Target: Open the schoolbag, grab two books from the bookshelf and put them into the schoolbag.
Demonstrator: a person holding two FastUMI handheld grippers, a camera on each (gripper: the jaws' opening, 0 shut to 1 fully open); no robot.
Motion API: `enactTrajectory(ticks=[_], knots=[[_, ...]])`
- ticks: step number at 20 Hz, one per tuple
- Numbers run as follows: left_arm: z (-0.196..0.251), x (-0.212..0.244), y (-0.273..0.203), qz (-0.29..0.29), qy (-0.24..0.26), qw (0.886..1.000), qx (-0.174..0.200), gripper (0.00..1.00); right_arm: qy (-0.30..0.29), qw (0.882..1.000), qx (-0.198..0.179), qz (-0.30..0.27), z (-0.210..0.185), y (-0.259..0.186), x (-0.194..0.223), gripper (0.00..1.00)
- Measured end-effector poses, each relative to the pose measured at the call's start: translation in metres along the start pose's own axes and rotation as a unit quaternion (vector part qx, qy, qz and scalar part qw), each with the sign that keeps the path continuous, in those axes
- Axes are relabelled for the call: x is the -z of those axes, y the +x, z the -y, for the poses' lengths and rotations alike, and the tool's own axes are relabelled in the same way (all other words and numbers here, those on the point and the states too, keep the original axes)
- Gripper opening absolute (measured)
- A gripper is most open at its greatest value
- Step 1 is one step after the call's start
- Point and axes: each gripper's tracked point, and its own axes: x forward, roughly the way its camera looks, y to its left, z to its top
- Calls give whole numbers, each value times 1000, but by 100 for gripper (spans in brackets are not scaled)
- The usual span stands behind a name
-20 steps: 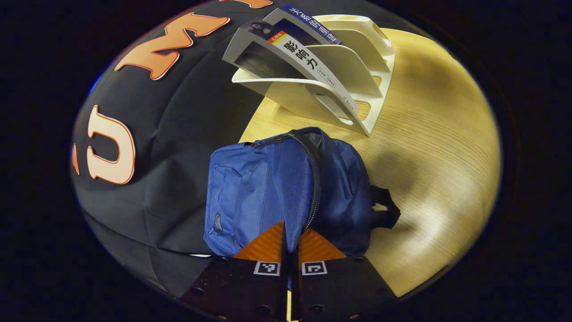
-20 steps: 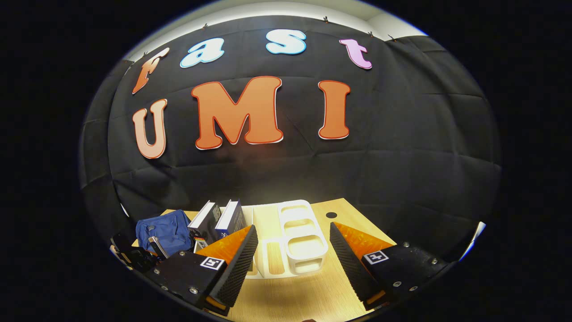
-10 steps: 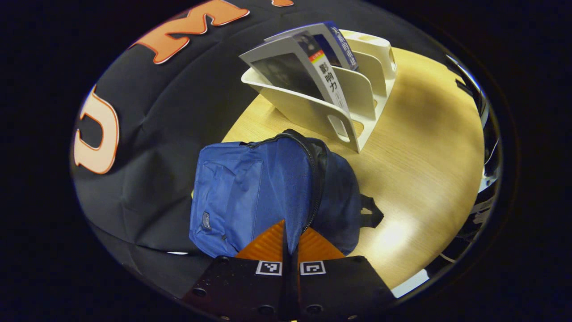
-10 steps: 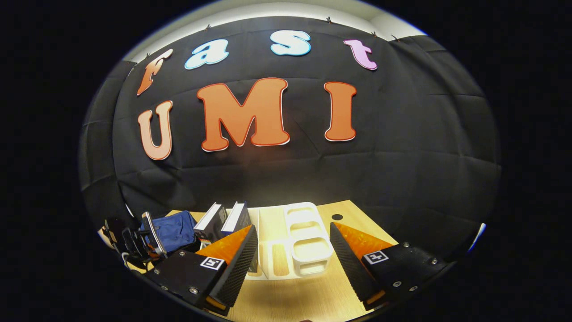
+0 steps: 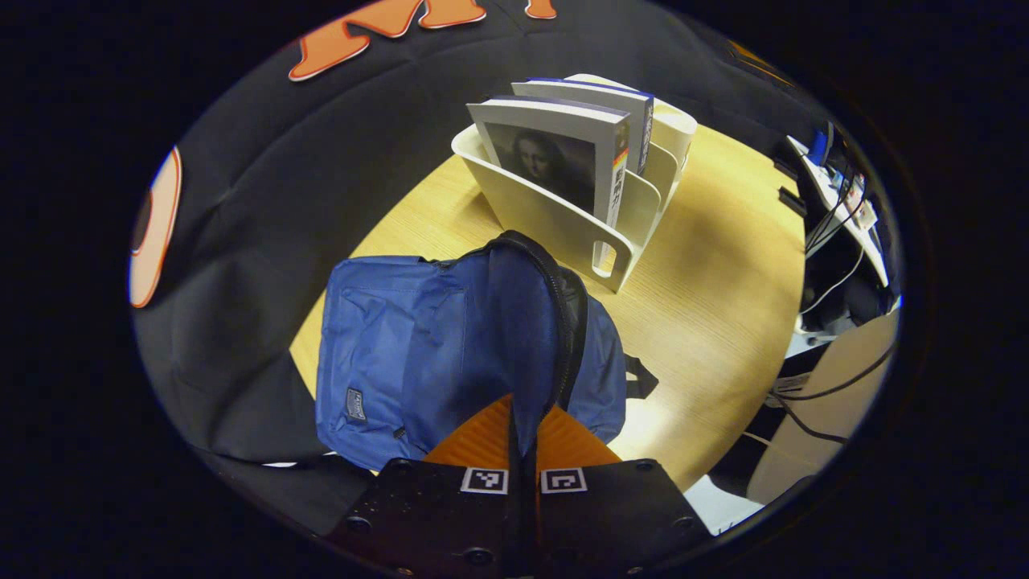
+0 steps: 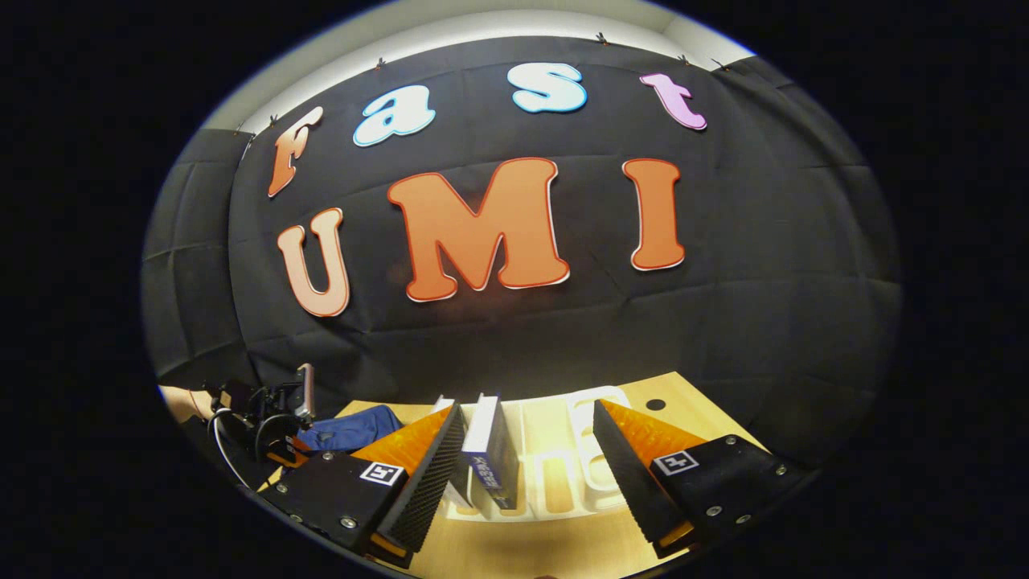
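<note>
Your left gripper (image 5: 521, 430) was closed on the front flap of the blue schoolbag (image 5: 418, 346), both fingers pinching the fabric beside the zipper (image 5: 563, 322). The schoolbag lay on the desk (image 5: 723, 305), just in front of the white bookshelf (image 5: 555, 225). Two books (image 5: 563, 153) stood upright in the bookshelf's near slots. Your right gripper (image 6: 526, 450) was wide open and held nothing, with one book (image 6: 489, 450) between its fingers, untouched.

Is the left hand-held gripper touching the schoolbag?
Touching. In the left gripper view, the left hand-held gripper is closed on a fold of the blue schoolbag beside its zip.
</note>
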Motion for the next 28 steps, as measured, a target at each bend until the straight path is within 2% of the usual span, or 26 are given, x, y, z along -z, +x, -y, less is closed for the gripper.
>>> enactTrajectory(ticks=[4, 7, 9, 11, 14, 16, 19, 23, 26, 28], knots=[[-22, 4, 4, 3, -20, 998, 54, 0, -5, 1000, -5, -14, -35, 13, -2, 97], [-44, 8, 14, -1, -18, 999, 51, 1, 6, 998, -27, -63, -65, 24, 9, 97], [-37, 4, 18, -5, -39, 997, 72, 1, 39, 991, -63, -113, -90, 35, 20, 97], [-26, -3, 22, 3, -48, 995, 87, 1, 84, 979, -86, -166, -109, 50, 30, 97], [-38, -14, 13, 30, -68, 994, 83, 1, 74, 968, -63, -232, -106, 84, 49, 96], [-54, -30, -5, 53, -55, 995, 59, 1, 50, 964, -52, -257, -113, 104, 51, 96], [-60, -45, -23, 70, -29, 996, 38, 1, 36, 953, -58, -296, -130, 126, 60, 96], [-58, -43, -19, 81, -33, 995, 42, 1, -17, 937, -27, -348, -128, 149, 89, 96], [-61, -43, -22, 90, -35, 994, 43, 1, -11, 924, -22, -382, -133, 164, 110, 97], [-60, -44, -22, 93, -32, 994, 41, 1, -28, 917, -10, -397, -127, 171, 121, 97]])
